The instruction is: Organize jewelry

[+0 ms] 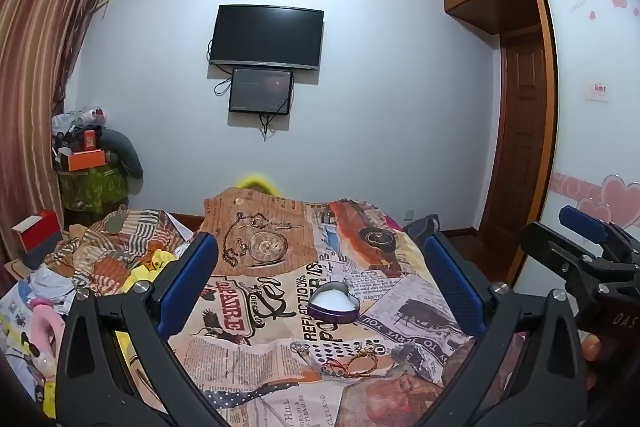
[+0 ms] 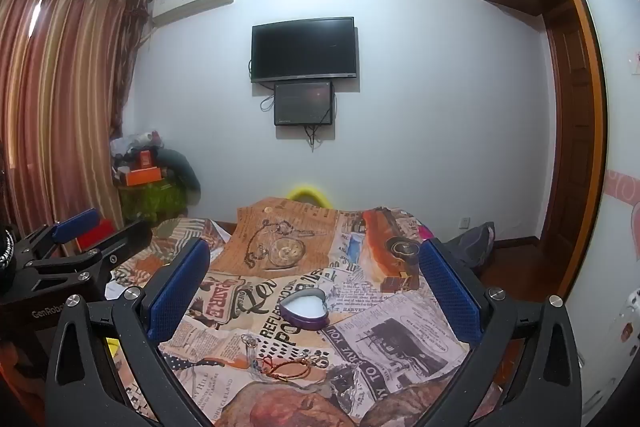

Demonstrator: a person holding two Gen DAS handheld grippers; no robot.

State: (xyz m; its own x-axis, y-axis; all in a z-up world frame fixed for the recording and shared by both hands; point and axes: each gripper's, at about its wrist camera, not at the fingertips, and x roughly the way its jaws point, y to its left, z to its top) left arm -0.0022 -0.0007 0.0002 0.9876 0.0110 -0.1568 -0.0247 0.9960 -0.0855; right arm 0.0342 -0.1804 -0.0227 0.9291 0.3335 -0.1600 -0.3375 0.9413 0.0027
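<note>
A purple heart-shaped tin (image 1: 333, 303) with a white lining lies open on the newspaper-print cloth (image 1: 256, 307); it also shows in the right wrist view (image 2: 305, 308). Nearer me lie a red and brown cord bracelet (image 1: 352, 365) and small silver pieces (image 1: 299, 349); the bracelet (image 2: 290, 371) and a silver ring piece (image 2: 249, 341) show in the right wrist view too. My left gripper (image 1: 320, 291) is open and empty above the cloth. My right gripper (image 2: 314, 291) is open and empty beside it, and is seen at the right edge of the left wrist view (image 1: 580, 239).
The cloth covers a bed. Piled clothes and toys (image 1: 80, 267) lie at its left, with a red box (image 1: 36, 233). A cluttered stand (image 1: 90, 167) is in the far left corner. A wardrobe (image 1: 592, 107) and a door (image 1: 524, 131) stand at the right.
</note>
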